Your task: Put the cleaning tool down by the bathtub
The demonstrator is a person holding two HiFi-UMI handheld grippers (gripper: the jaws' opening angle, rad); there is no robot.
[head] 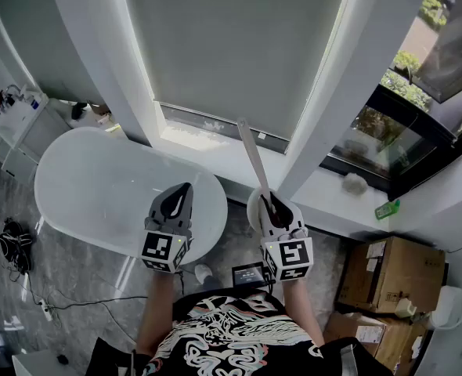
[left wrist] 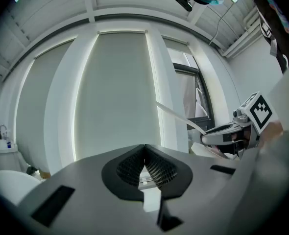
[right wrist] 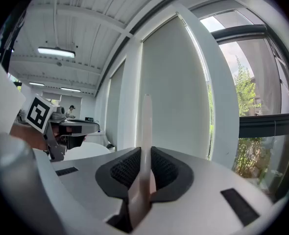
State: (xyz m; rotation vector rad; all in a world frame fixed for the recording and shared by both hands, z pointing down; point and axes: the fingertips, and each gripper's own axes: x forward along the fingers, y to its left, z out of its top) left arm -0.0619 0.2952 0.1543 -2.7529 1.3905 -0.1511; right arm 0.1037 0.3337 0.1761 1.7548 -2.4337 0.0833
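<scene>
The cleaning tool's long pale handle (head: 252,155) sticks up and away from my right gripper (head: 265,198), which is shut on it. In the right gripper view the handle (right wrist: 146,131) runs straight out between the black pads of that gripper (right wrist: 145,153). The tool's head is hidden. The white oval bathtub (head: 98,186) lies at the left, below the window wall. My left gripper (head: 185,186) hangs over the tub's right end, shut with nothing in it (left wrist: 144,148). From the left gripper view the handle (left wrist: 176,114) slants up to the left of the right gripper (left wrist: 223,133).
Cardboard boxes (head: 388,276) are stacked at the right. A small dark device (head: 249,273) sits on the grey floor by my feet. Cables (head: 16,241) lie left of the tub. A white cabinet (head: 19,116) stands at the far left. Blinds cover the window ahead.
</scene>
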